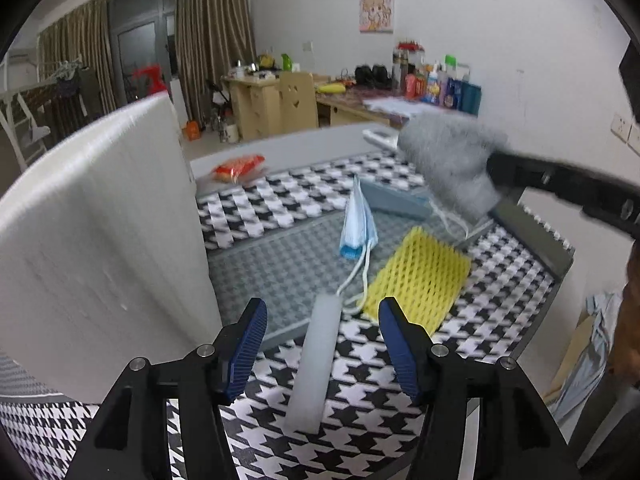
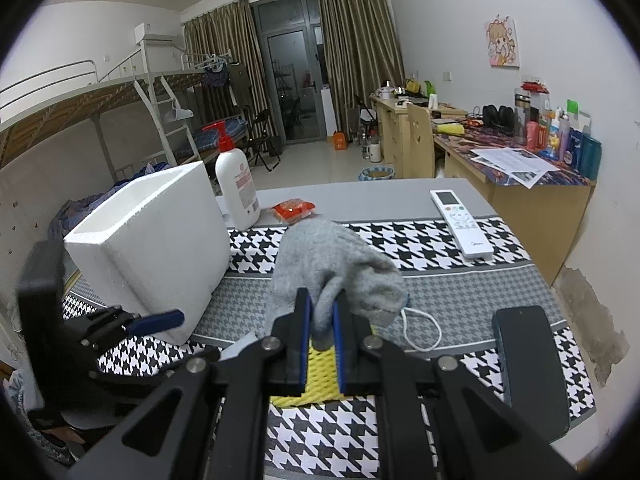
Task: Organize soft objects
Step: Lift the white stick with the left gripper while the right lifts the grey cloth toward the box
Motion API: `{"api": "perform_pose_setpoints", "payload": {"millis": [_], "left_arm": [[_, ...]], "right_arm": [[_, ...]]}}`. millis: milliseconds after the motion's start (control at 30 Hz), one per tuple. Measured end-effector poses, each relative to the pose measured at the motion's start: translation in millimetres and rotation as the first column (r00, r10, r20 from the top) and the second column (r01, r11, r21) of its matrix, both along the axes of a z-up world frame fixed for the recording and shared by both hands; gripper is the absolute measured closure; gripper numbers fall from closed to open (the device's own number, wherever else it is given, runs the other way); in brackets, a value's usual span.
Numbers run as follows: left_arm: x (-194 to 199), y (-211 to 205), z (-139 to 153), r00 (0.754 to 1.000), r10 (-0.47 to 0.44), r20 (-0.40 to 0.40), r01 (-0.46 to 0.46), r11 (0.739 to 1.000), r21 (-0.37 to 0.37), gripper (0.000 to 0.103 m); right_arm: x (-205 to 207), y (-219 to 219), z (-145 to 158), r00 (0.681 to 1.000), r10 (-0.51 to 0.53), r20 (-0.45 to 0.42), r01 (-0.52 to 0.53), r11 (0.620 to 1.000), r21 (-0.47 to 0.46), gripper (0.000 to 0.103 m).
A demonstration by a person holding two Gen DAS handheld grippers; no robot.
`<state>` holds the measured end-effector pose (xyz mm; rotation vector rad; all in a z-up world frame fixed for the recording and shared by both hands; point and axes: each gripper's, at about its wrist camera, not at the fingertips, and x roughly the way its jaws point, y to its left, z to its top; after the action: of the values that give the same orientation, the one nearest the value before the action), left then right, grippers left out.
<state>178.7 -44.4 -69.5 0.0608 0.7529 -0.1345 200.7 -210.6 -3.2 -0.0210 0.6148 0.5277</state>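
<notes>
My left gripper is open, low over the houndstooth tablecloth. A white foam strip lies on the cloth between its blue pads, and neither pad touches it. Just beyond lie a yellow foam net and a blue face mask with white ear loops. The tall white foam box stands close on the left. My right gripper is shut on a grey knit glove, held above the yellow net. In the left wrist view that glove hangs at the upper right.
A white remote, a dark phone, a pump bottle and a red packet also sit on the table. The foam box fills the table's left side. Desks with bottles line the right wall.
</notes>
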Motion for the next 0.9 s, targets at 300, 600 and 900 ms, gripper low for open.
{"api": "perform_pose_setpoints", "payload": {"millis": [300, 600, 900], "left_arm": [[10.0, 1.2, -27.2, 0.996, -0.009, -0.090, 0.010, 1.000, 0.008, 0.046], [13.1, 0.3, -41.3, 0.990, -0.016, -0.139, 0.020, 0.999, 0.025, 0.069], [11.9, 2.8, -37.6, 0.991, -0.023, -0.132, 0.027, 0.999, 0.032, 0.091]], "right_arm": [[-1.6, -0.4, -4.7, 1.000, -0.009, -0.015, 0.009, 1.000, -0.001, 0.090], [-3.1, -1.0, -6.4, 1.000, -0.013, -0.017, 0.013, 1.000, 0.000, 0.090], [-5.9, -3.1, -5.6, 1.000, -0.019, -0.011, 0.019, 1.000, 0.007, 0.090]]}}
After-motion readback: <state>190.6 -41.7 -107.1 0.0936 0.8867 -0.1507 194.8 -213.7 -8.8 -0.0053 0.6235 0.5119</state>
